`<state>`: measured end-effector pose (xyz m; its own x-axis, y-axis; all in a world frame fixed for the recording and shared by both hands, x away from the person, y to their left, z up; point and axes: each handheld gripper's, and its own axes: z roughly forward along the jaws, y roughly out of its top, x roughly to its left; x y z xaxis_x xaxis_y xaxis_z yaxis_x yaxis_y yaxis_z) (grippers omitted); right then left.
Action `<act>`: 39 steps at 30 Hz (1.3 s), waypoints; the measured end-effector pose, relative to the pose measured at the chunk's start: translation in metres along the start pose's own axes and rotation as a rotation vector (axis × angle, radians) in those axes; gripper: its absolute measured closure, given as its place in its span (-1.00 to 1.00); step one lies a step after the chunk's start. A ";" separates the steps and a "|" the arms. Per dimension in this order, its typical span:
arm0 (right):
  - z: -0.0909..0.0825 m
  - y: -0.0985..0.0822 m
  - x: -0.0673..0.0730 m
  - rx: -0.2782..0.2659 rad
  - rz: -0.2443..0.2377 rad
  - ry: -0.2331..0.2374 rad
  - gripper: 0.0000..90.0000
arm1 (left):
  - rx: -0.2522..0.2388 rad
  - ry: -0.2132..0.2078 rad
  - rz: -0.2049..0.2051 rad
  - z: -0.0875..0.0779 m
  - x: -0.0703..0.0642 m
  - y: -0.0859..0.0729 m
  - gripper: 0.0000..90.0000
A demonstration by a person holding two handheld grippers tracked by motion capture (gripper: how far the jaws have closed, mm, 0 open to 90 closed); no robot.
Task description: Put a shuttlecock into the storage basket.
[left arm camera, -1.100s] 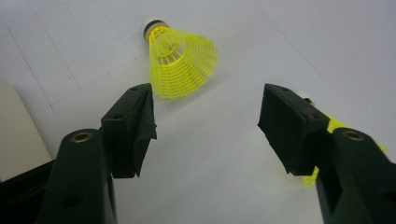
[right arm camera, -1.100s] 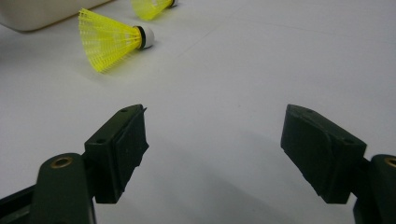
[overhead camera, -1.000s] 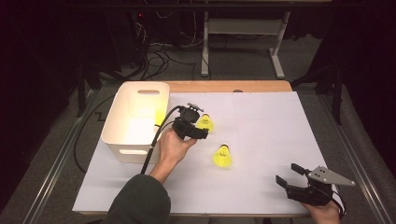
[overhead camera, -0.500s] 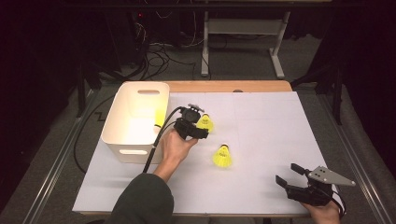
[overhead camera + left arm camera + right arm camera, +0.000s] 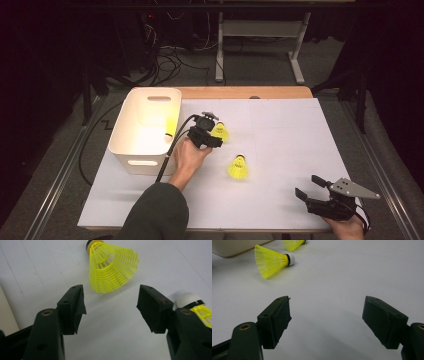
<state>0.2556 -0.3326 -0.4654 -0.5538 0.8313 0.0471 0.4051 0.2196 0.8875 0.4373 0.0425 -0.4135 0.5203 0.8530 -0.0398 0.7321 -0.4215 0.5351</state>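
Left gripper (image 5: 110, 307), jaws parted and just closing on nothing, faces the yellow plastic mesh-skirted shuttlecock (image 5: 112, 267) lying just ahead: light, springy, crushable; best pinched gently across the skirt.

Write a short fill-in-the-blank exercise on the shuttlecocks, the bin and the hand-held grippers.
1. Both shuttlecocks on the table are ____ in colour: one by the left hand-held gripper, one nearer mid-table.
2. The white bin stands on the table's ____ side in the high view.
3. The right hand-held gripper has its jaws ____, with nothing between them.

Missing words: yellow; left; open
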 end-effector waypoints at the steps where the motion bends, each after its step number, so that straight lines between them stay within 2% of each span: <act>1: 0.000 0.000 0.000 0.000 0.000 0.000 -0.49 | 0.002 0.003 0.001 0.001 0.000 0.000 -0.10; 7: 0.000 0.000 0.000 -0.001 0.000 0.002 -0.49 | 0.017 0.014 0.001 0.006 0.002 0.003 -0.09; 13: 0.000 0.000 -0.001 -0.007 0.006 0.007 -0.50 | 0.026 0.008 -0.024 0.014 0.005 0.005 -0.10; 21: 0.000 0.000 0.000 -0.008 0.006 0.009 -0.50 | 0.026 0.013 -0.038 0.020 0.008 0.006 -0.09; 39: 0.000 0.000 0.000 -0.008 0.004 0.013 -0.50 | 0.017 0.016 -0.066 0.038 0.013 0.008 0.21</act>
<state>0.2557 -0.3326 -0.4651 -0.5618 0.8253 0.0565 0.4014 0.2122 0.8910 0.4664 0.0391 -0.4416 0.4639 0.8838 -0.0609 0.7719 -0.3695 0.5173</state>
